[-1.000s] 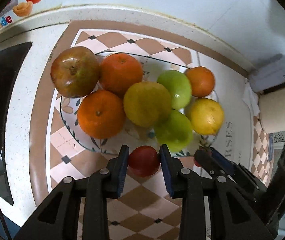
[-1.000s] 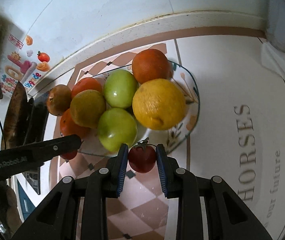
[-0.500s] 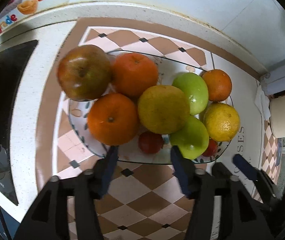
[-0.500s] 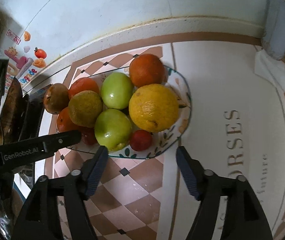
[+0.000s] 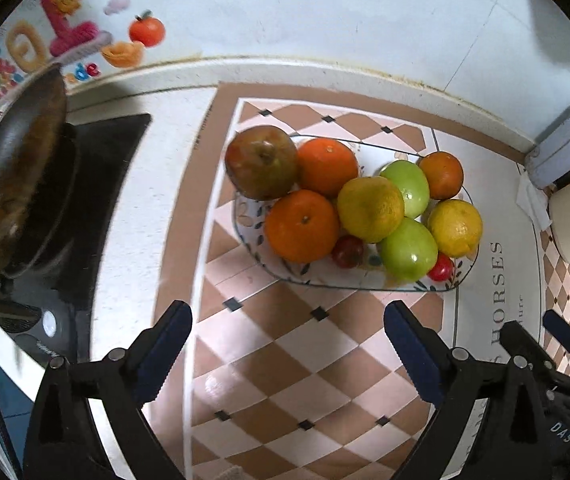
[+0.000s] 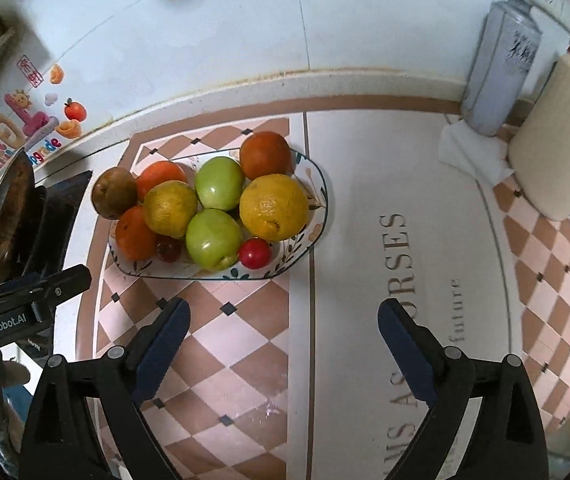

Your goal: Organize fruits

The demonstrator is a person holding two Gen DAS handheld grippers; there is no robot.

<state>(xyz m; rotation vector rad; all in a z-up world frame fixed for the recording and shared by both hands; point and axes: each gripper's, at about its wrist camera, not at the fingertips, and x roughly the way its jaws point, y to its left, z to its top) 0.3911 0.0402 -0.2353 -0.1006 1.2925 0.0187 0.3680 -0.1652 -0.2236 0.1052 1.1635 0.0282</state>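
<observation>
A patterned glass plate (image 5: 325, 282) (image 6: 313, 184) holds several fruits: oranges (image 5: 303, 226), green apples (image 5: 407, 248) (image 6: 213, 238), a yellow citrus (image 6: 273, 206), a brownish apple (image 5: 261, 162). Two small red tomatoes lie at its near rim, one dark (image 5: 347, 251) (image 6: 169, 249), one bright (image 5: 441, 268) (image 6: 255, 253). My left gripper (image 5: 289, 344) is open and empty, back from the plate. My right gripper (image 6: 281, 336) is open and empty, also back from the plate.
A dark pan (image 5: 21, 168) (image 6: 5, 216) sits on a black cooktop (image 5: 97, 184) at the left. A tin (image 6: 501, 64), a pale roll (image 6: 553, 136) and a white tissue (image 6: 469, 152) stand at the back right by the wall. The checked mat (image 5: 293, 380) lies under the plate.
Both grippers let go of their tomatoes onto the plate's near rim, opened wide and drew back from the plate.
</observation>
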